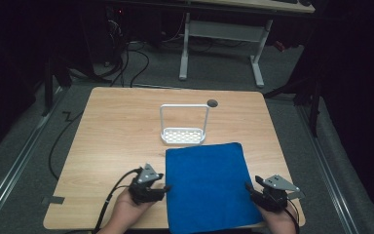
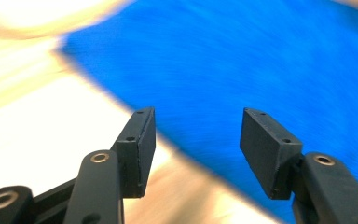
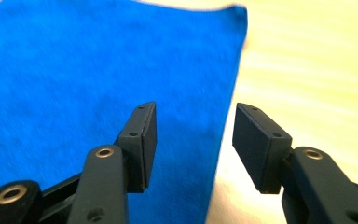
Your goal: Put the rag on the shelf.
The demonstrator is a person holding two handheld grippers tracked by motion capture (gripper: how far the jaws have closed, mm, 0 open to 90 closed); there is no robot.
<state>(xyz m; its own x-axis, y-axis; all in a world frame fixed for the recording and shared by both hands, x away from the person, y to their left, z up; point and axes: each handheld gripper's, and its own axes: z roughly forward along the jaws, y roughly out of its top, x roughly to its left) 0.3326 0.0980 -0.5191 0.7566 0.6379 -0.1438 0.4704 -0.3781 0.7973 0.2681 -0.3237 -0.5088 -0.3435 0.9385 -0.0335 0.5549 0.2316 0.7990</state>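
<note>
- Towel (image 1: 207, 187), blue, lies flat and spread out on the near half of the table (image 1: 117, 131), its near edge at or just over the table's front edge; nothing has hold of it yet, so the work on it looks barely begun.
- Left gripper (image 2: 198, 135): its jaws stand wide apart with nothing between them. In the left gripper view the towel's left edge runs slantwise across the gap, so one jaw sits over bare wood and the other over cloth. Whether the jaws touch the cloth I cannot tell; the view is blurred.
- Right gripper (image 3: 195, 140): its jaws are likewise wide open and empty, straddling the towel's right edge, cloth under one jaw and wood under the other.
- In the high view the left gripper (image 1: 164, 188) points inward at the towel's left edge, the right gripper (image 1: 248, 187) inward at the right edge, both near the front corners, mirrored.
- Each hand comes in from the table's near side, low over the table.
- Judgement: gripping both edges is the likely step in hand; any lifting, folding or moving is all still to do.
- A white rack (image 1: 184, 126) stands just beyond the towel's far edge, apart from both grippers.
</note>
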